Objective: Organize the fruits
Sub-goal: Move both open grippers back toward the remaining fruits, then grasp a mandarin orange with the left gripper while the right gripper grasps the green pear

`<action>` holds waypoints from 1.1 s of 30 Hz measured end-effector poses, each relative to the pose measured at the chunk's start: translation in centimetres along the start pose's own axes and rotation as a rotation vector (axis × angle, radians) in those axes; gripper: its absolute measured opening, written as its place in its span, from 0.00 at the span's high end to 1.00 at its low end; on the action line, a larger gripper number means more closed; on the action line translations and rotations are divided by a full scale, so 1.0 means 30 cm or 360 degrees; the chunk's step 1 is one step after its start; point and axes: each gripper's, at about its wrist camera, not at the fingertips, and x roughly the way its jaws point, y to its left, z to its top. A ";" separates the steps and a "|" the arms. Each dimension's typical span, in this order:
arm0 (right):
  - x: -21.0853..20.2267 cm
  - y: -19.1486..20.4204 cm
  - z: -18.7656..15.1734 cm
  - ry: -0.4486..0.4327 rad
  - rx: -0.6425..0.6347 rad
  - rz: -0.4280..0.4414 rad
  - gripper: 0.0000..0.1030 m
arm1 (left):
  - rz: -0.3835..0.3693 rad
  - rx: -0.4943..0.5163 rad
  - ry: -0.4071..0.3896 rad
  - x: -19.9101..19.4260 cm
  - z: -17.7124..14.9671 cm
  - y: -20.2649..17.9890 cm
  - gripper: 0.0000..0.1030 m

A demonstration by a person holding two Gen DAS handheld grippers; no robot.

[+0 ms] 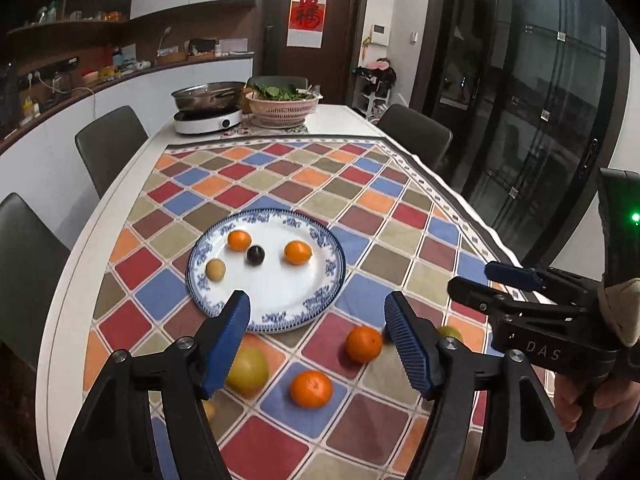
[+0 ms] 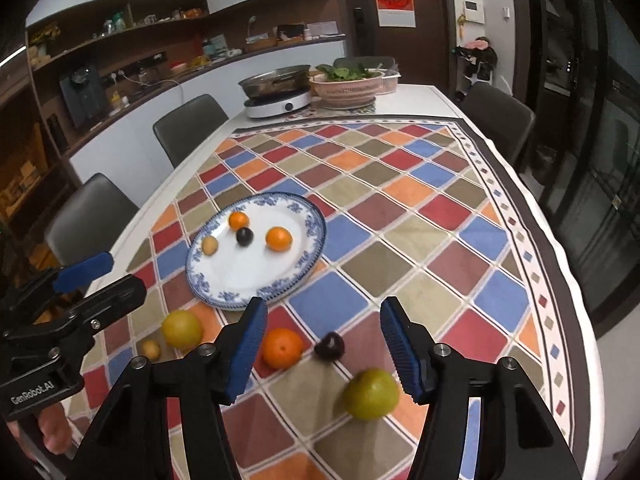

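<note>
Here, in the left wrist view, the left tongs [image 1: 316, 308] stand partly open with nothing between the blue pads, held over the near rim of the blue-patterned plate [image 1: 334, 276]. The plate rests on the checked cloth [image 1: 280, 184] covering the bench and carries four small fruits: two small oranges [image 1: 239, 240], a dark plum [image 1: 255, 255] and a pale yellowish fruit [image 1: 215, 269]. Off the plate, on the cloth near the tongs, lie two mandarins [image 1: 311, 389], a yellow-green fruit [image 1: 250, 370] partly hidden behind the left pad, and a greenish fruit half hidden behind the right pad. The right tongs [image 1: 496, 280] enter from the right edge, a hand behind them.

In the right wrist view, the right tongs [image 2: 322, 322] are likewise partly open and empty. Ahead of them on the cloth sit an orange [image 2: 282, 348], a dark red fruit [image 2: 329, 345], a green apple [image 2: 371, 393], a large yellow fruit [image 2: 182, 329] and a small yellow one [image 2: 150, 349]; the second mandarin is not visible here. The plate [image 2: 316, 236] lies beyond, holding the same four fruits.

Judged from this, the task is partly done: four fruits gathered, at least five left loose, none in hand
</note>
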 end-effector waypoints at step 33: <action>0.157 -0.052 -0.226 0.0326 -0.0160 -0.0229 0.34 | 0.0068 0.0034 0.0473 0.251 -0.275 0.006 0.31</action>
